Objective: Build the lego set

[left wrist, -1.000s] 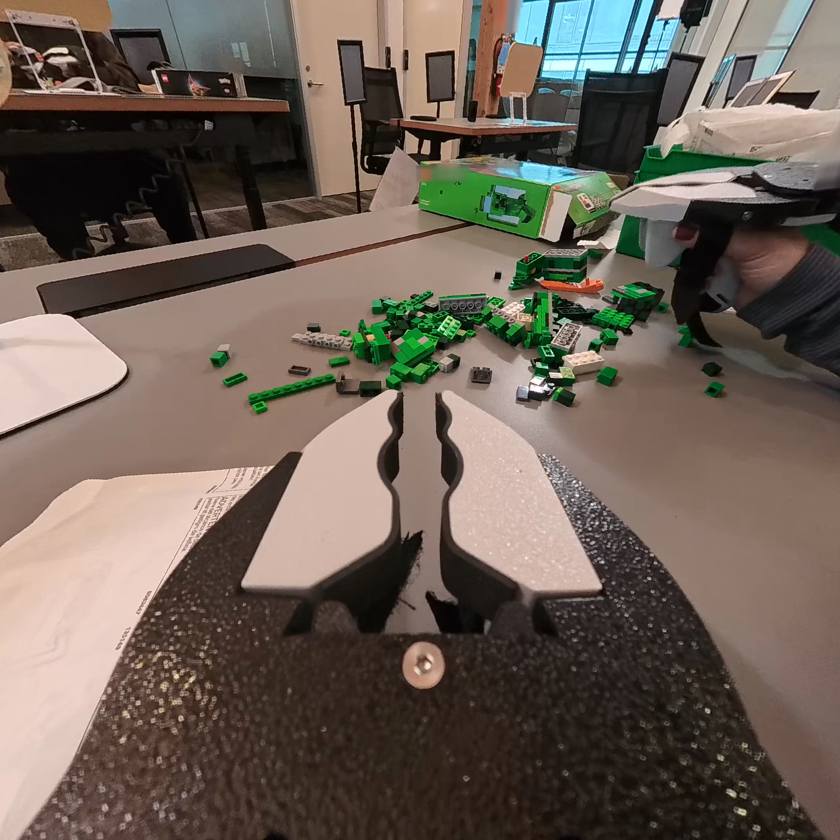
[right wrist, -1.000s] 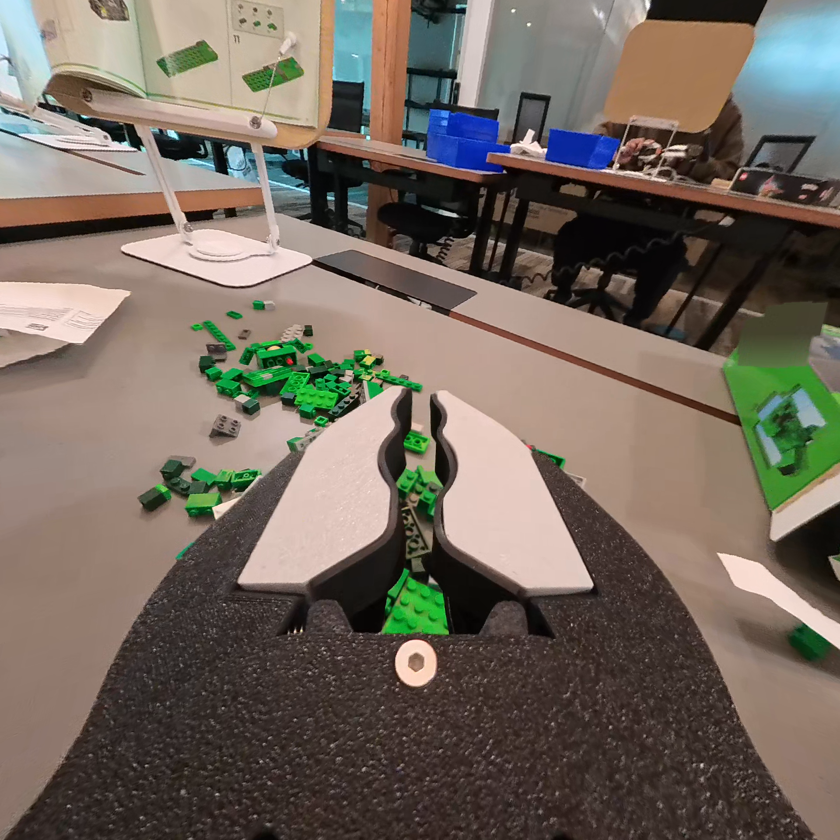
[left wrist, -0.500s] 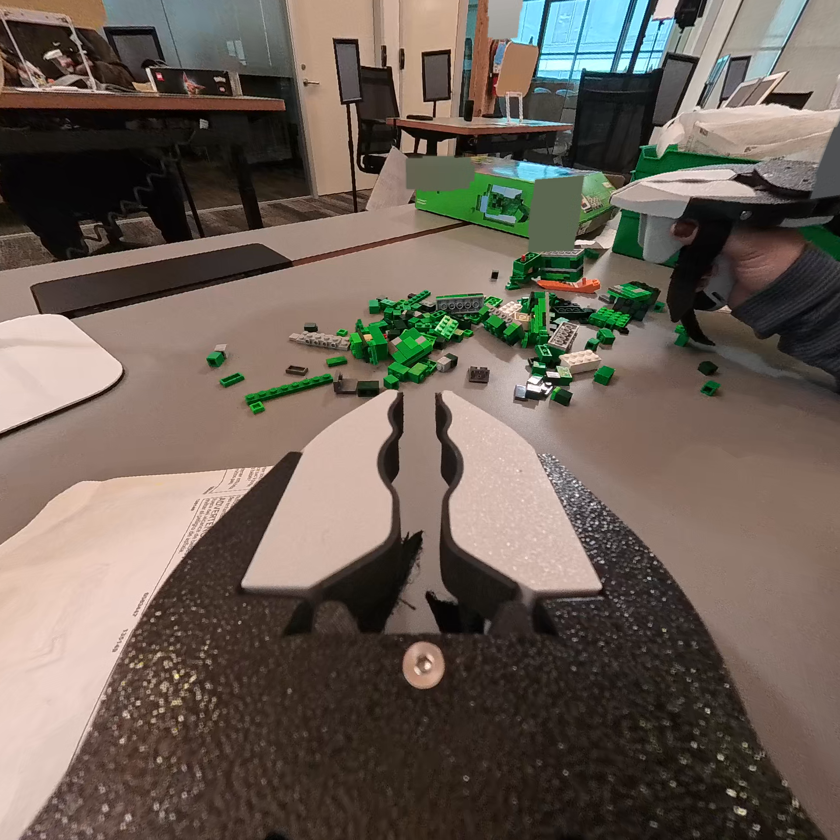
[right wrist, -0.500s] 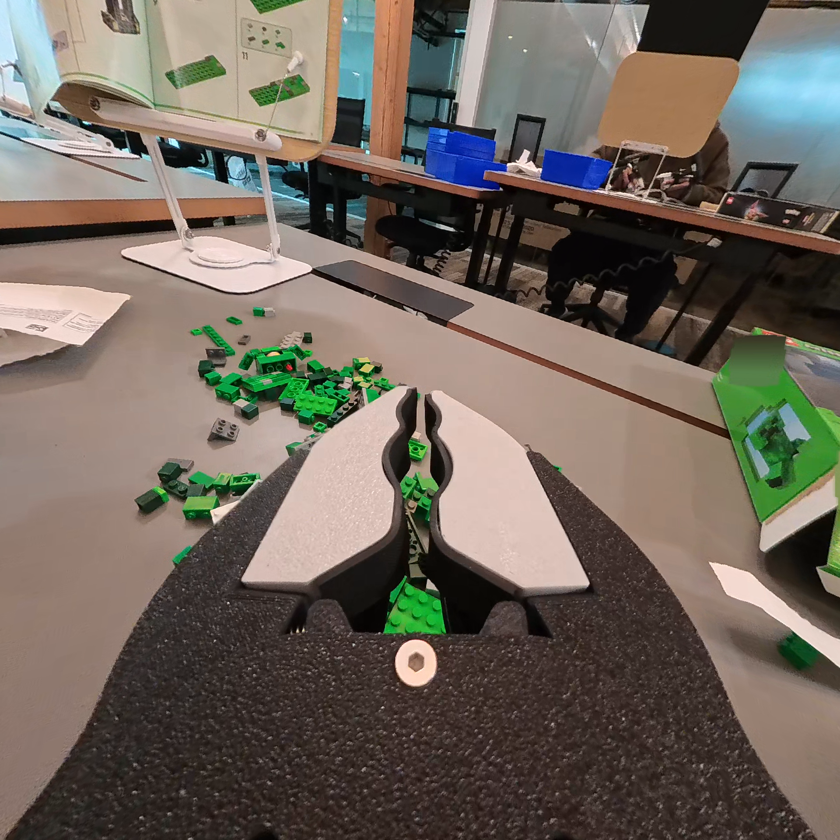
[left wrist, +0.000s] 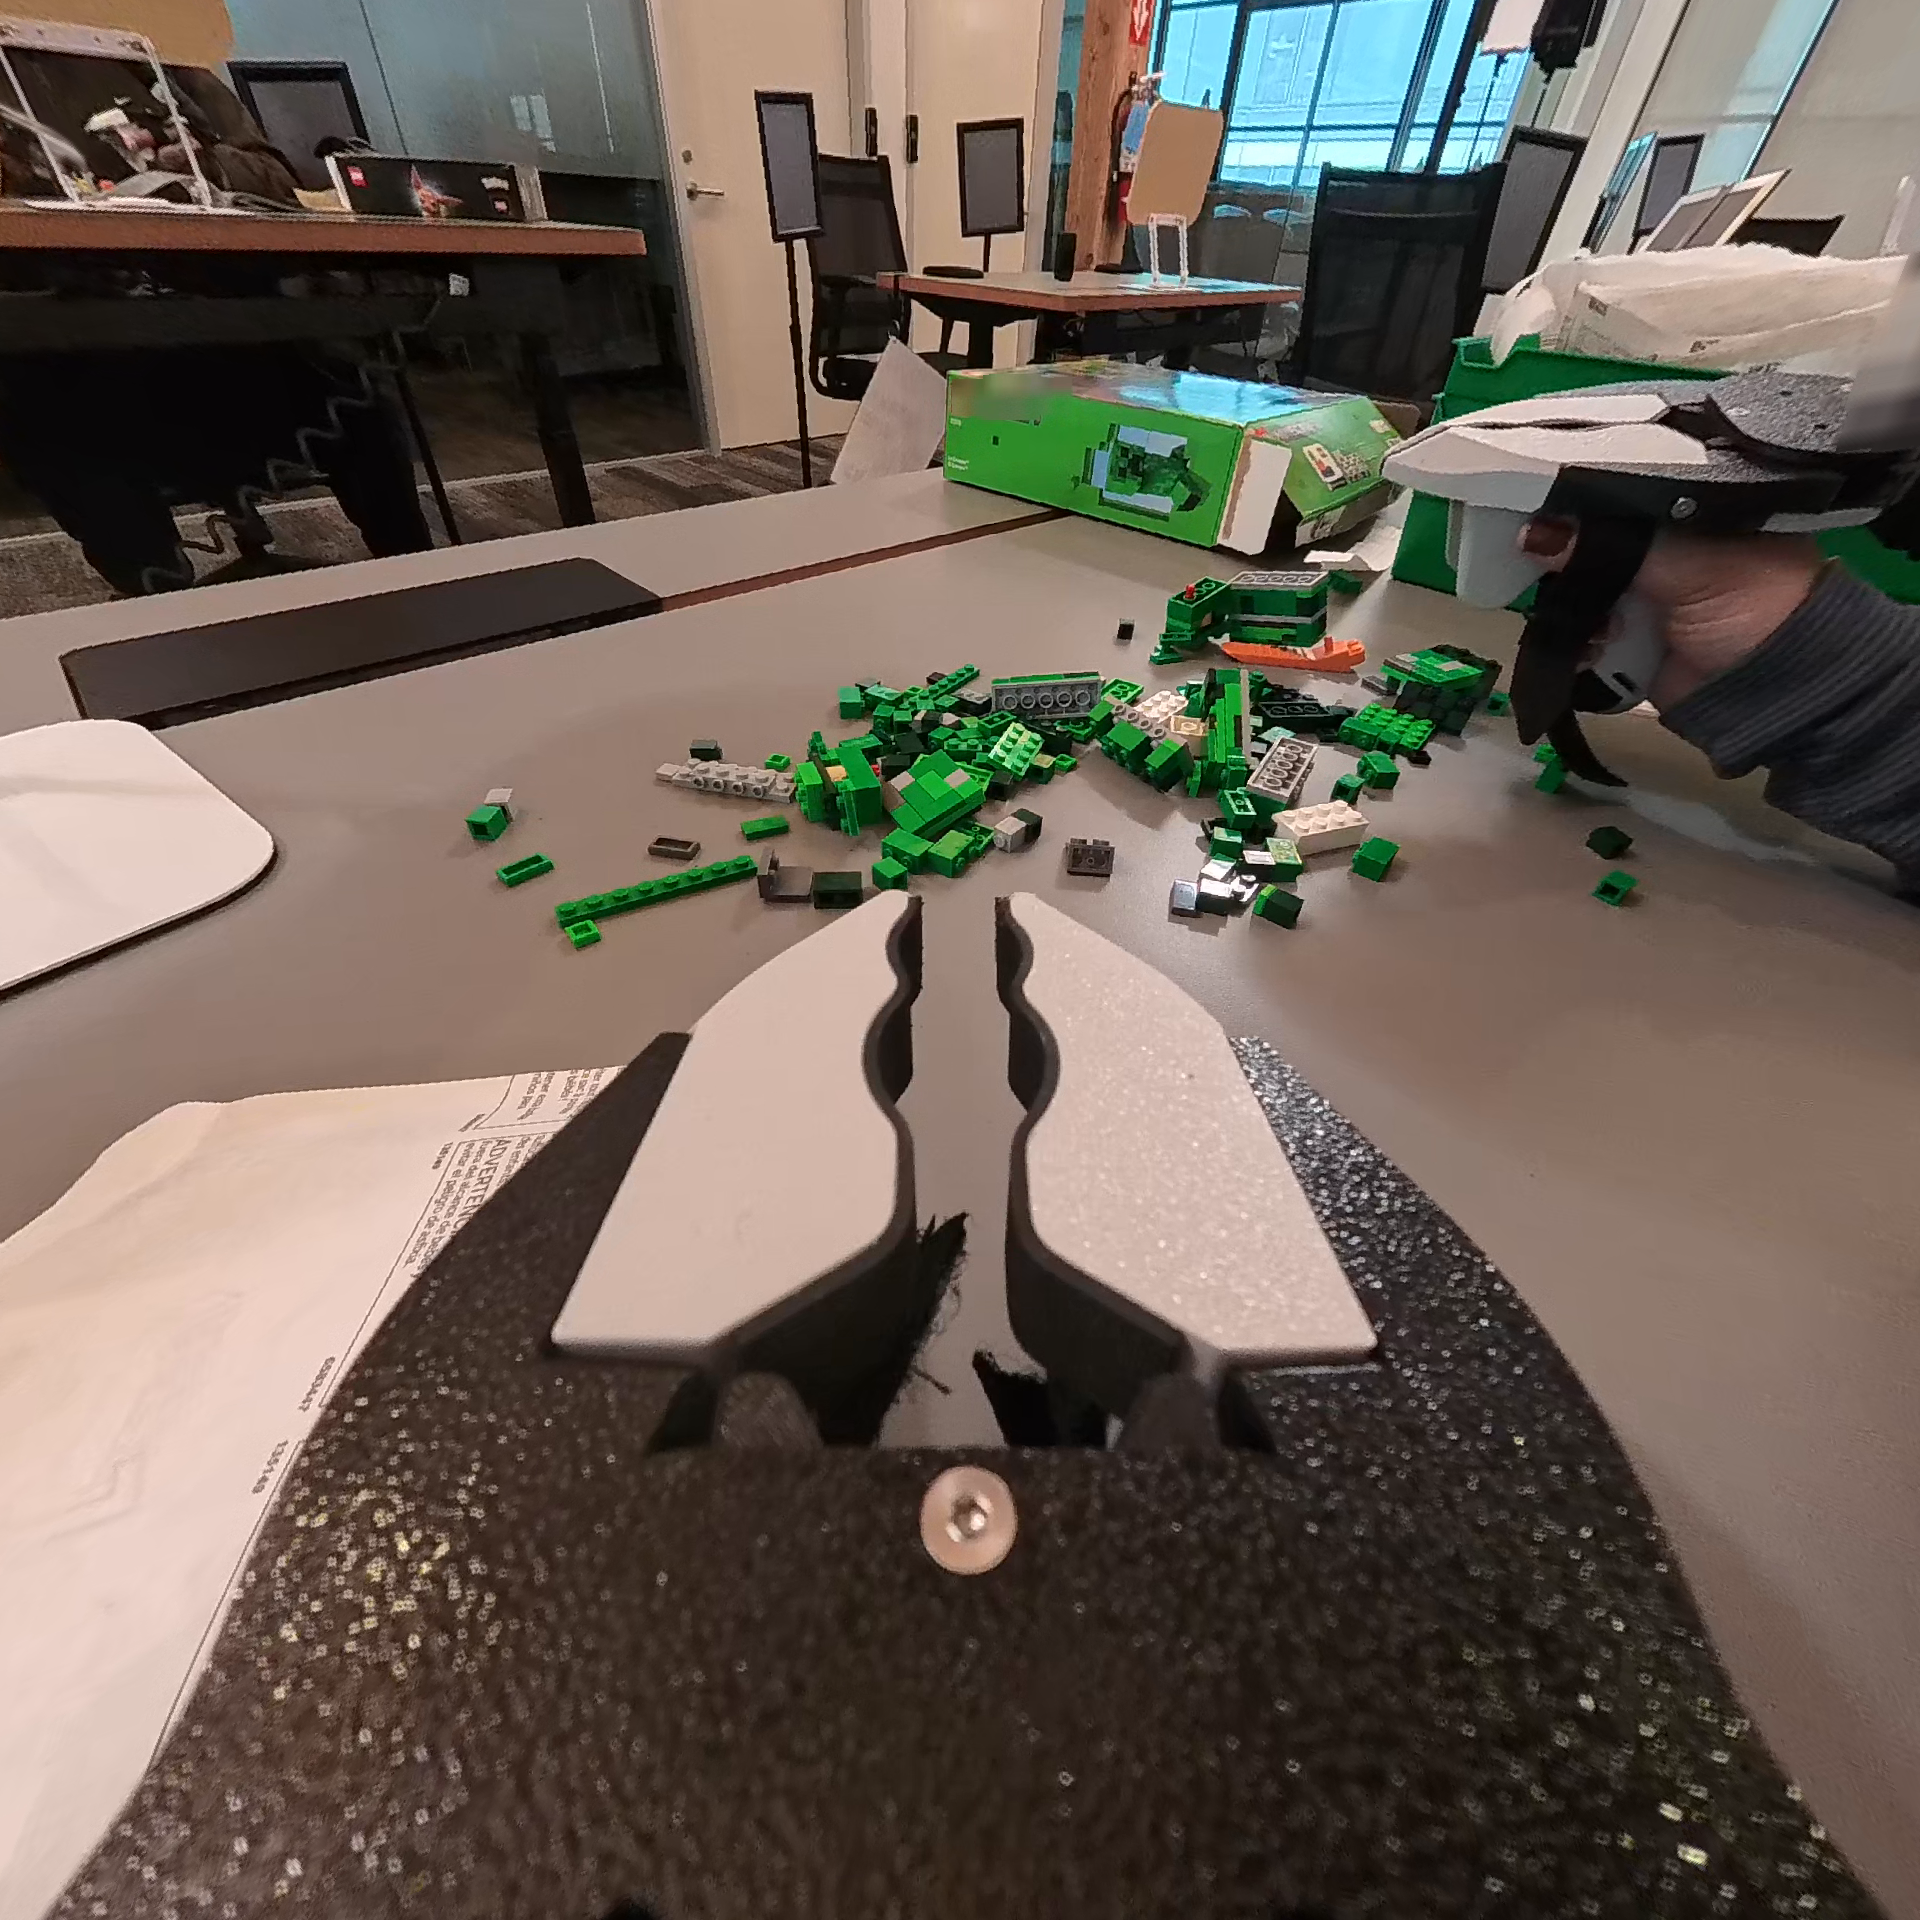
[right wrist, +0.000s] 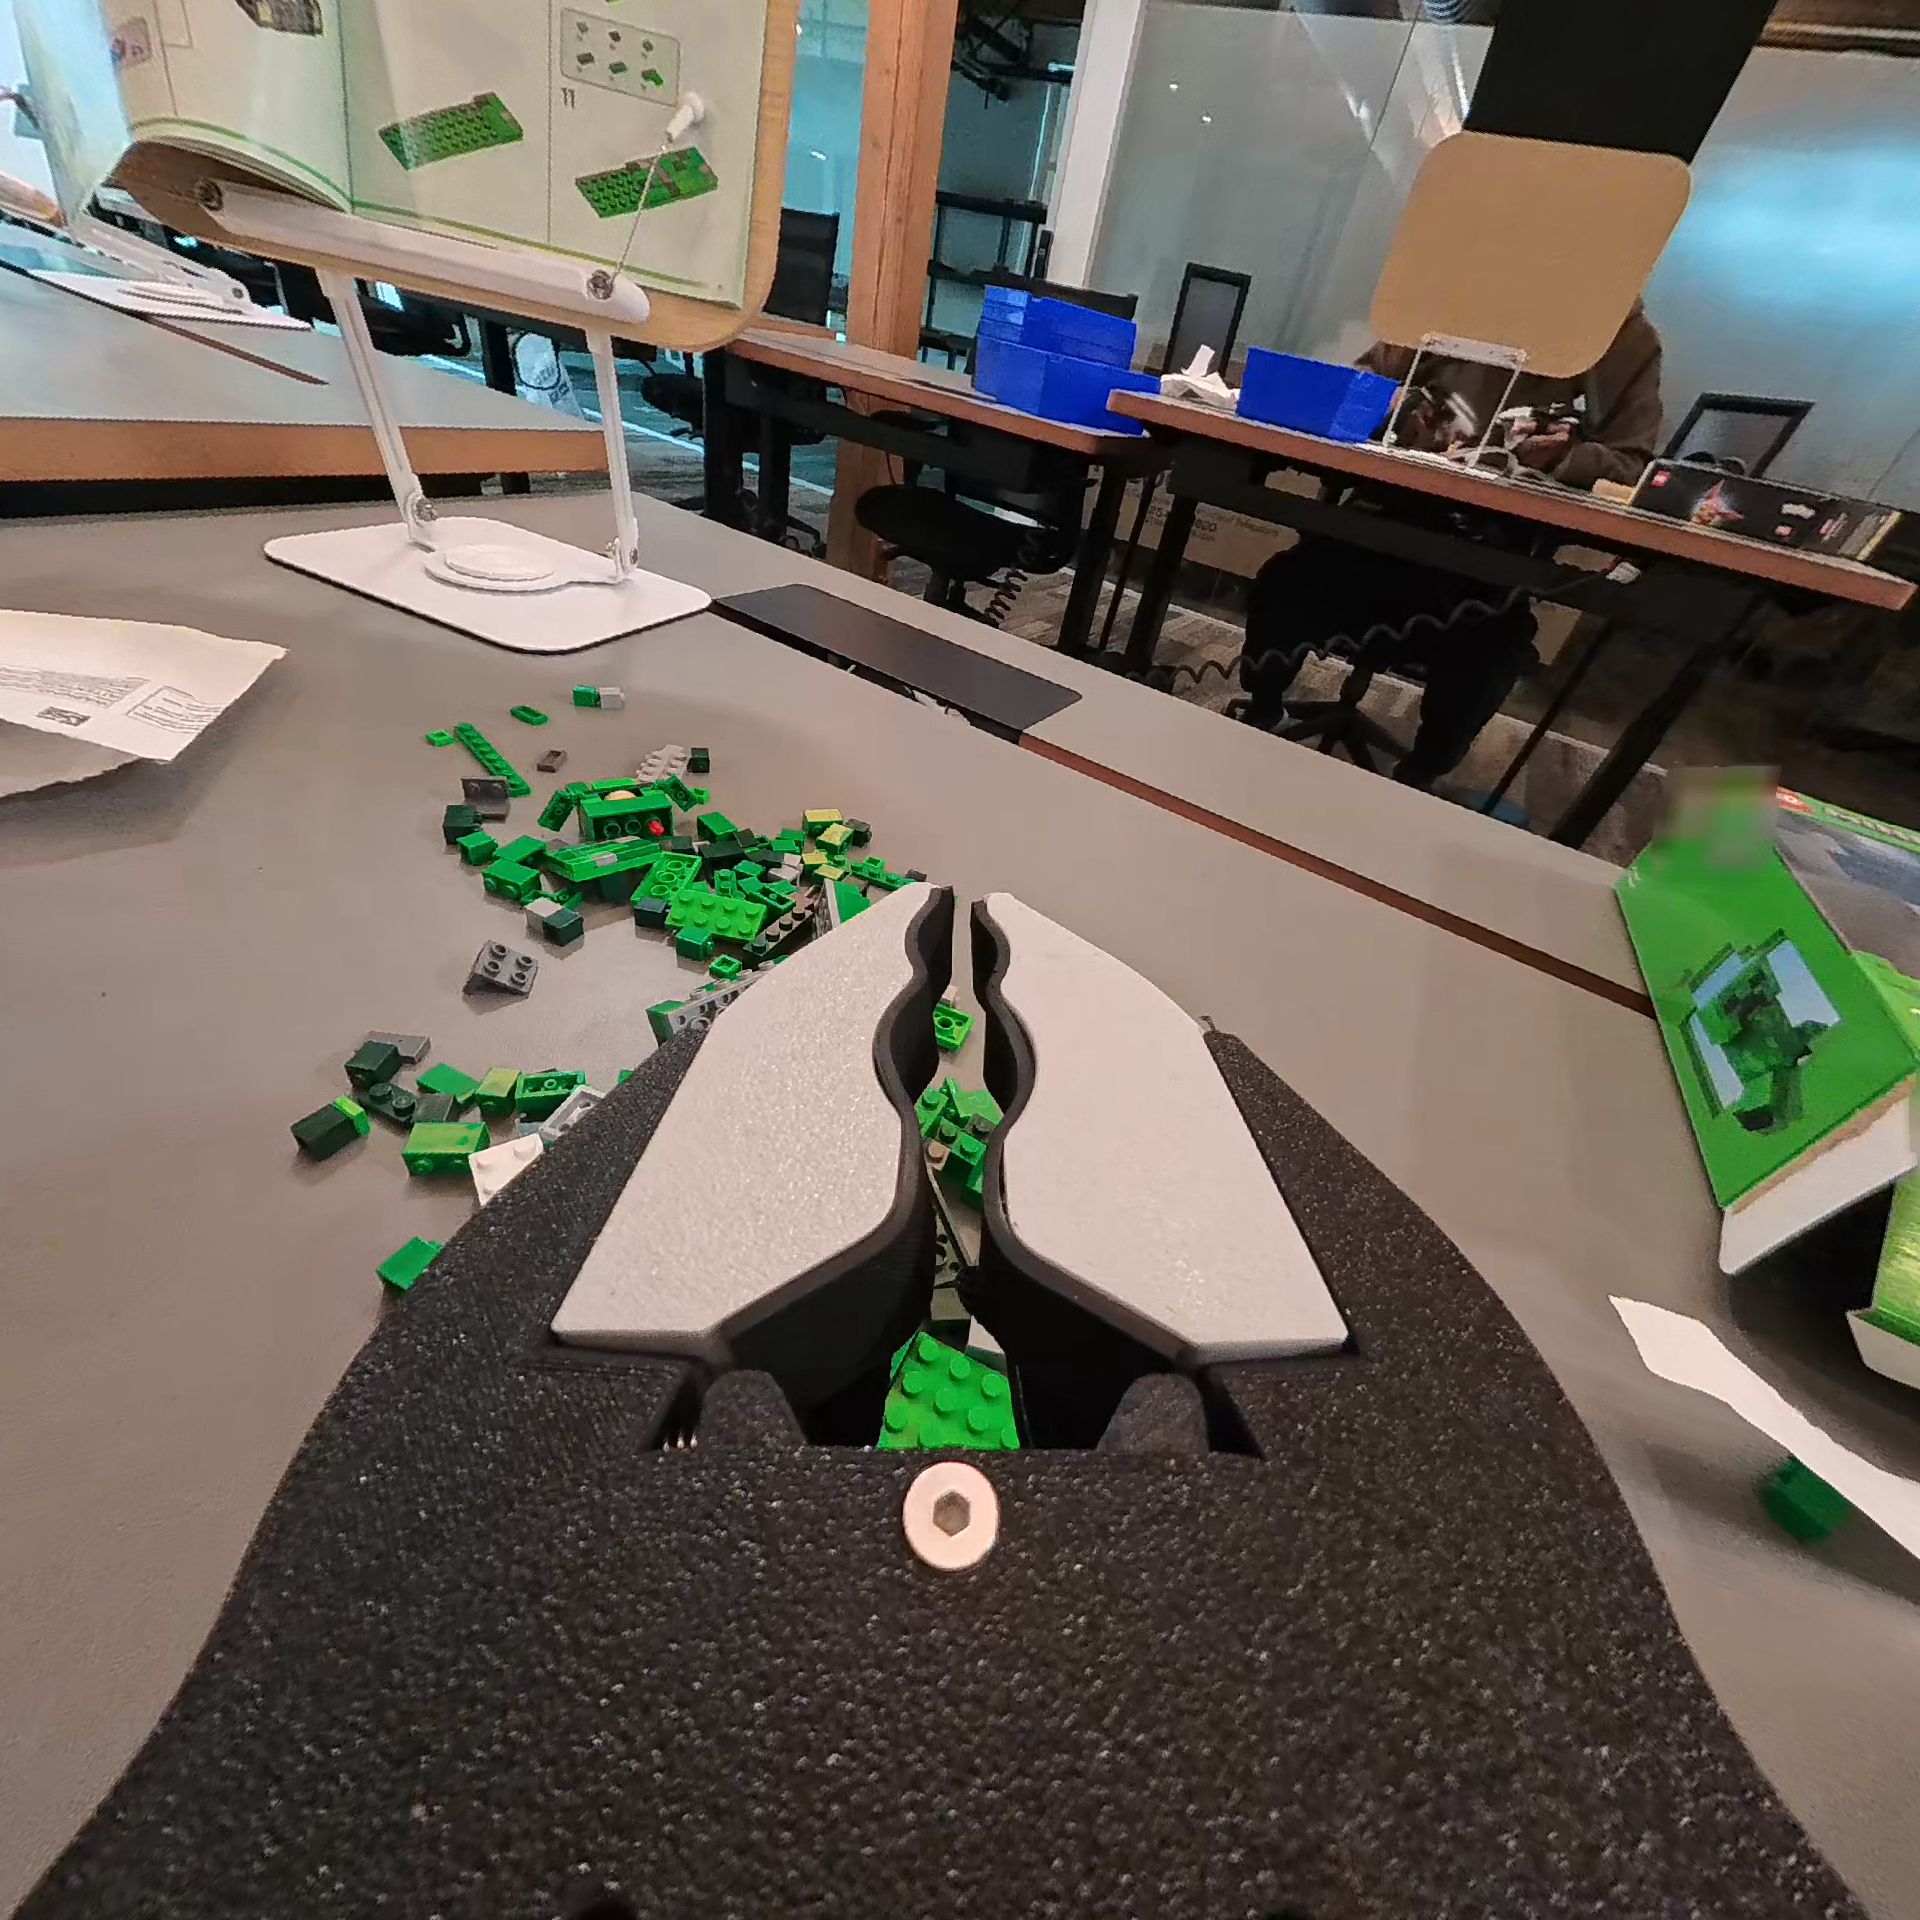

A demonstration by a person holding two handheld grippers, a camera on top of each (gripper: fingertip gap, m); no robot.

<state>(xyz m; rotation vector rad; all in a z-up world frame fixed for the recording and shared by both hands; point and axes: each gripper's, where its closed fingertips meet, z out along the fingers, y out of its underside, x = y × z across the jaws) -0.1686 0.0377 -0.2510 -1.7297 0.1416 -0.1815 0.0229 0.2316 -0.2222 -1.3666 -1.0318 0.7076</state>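
A pile of loose lego bricks (left wrist: 1039, 758), mostly green with some grey and white, lies on the grey table (left wrist: 1455, 1091). A partly built green assembly (left wrist: 1247, 613) and an orange piece (left wrist: 1294, 652) sit at its far side. My left gripper (left wrist: 958, 914) is near the table's front, short of the pile, its jaws a narrow gap apart and empty. My right gripper (right wrist: 961, 904) hovers over the pile (right wrist: 675, 883) with its tips almost touching and nothing between them; bricks on the table show through the gap. It also shows in the left wrist view (left wrist: 1455, 468), held in a hand.
The green lego box (left wrist: 1132, 457) lies at the table's far edge, also in the right wrist view (right wrist: 1766, 1018). An instruction booklet (right wrist: 447, 125) sits on a white stand (right wrist: 488, 582). A printed paper (left wrist: 208, 1299) lies under my left gripper. A green bin (left wrist: 1507, 384) stands behind the box. The tips of one gripper are about 30 cm away from the tips of the other.
My right gripper's jaws have closed from a small gap to almost touching, and it has shifted slightly over the pile. My left gripper has barely moved.
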